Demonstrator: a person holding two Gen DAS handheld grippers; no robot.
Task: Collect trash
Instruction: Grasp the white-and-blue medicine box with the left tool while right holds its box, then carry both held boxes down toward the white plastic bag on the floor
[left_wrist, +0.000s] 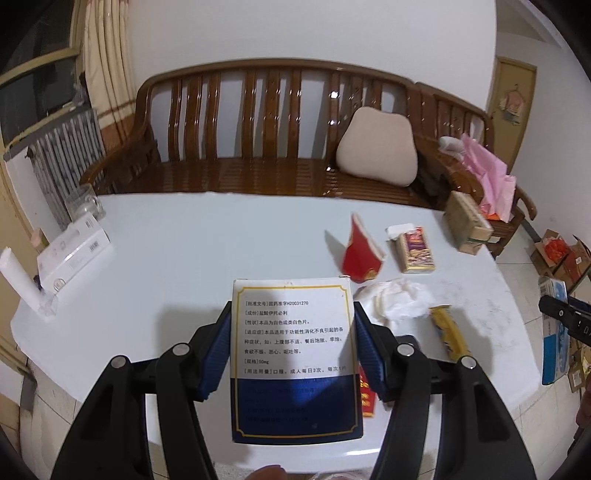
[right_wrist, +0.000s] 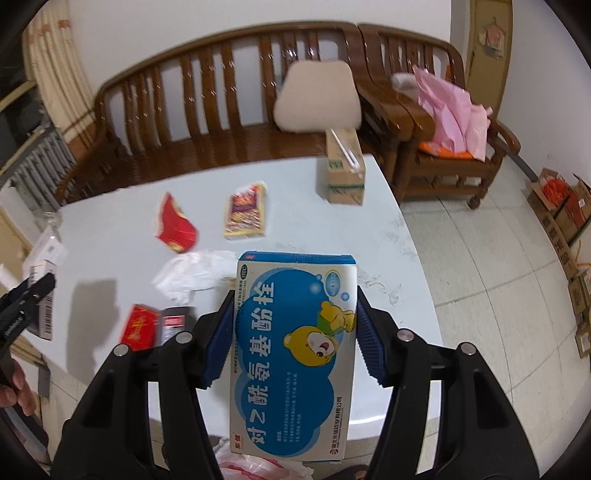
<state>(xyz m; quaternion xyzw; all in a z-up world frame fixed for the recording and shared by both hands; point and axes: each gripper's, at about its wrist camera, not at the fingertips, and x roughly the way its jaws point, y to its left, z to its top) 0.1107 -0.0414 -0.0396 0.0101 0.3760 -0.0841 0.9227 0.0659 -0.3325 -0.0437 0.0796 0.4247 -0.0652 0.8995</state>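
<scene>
My left gripper (left_wrist: 292, 314) is shut on a white and dark-blue medicine box (left_wrist: 293, 354) held above the white table (left_wrist: 184, 258). My right gripper (right_wrist: 295, 301) is shut on a blue medicine box with a yellow bear (right_wrist: 295, 354), held over the table's near edge. On the table lie a torn red packet (left_wrist: 360, 254), a patterned small box (left_wrist: 415, 249), a crumpled white tissue (left_wrist: 395, 299), a yellow wrapper (left_wrist: 448, 332) and a red cigarette pack (right_wrist: 138, 326). The right gripper shows at the right edge of the left wrist view (left_wrist: 565, 317).
A cardboard box (right_wrist: 345, 166) stands at the table's far right corner. White boxes (left_wrist: 70, 254) and a white tube (left_wrist: 22, 280) sit at the left edge. A wooden bench (left_wrist: 258, 147) with a cushion is behind the table. Cartons (right_wrist: 565, 221) line the floor on the right. A plastic bag (right_wrist: 258, 467) lies below.
</scene>
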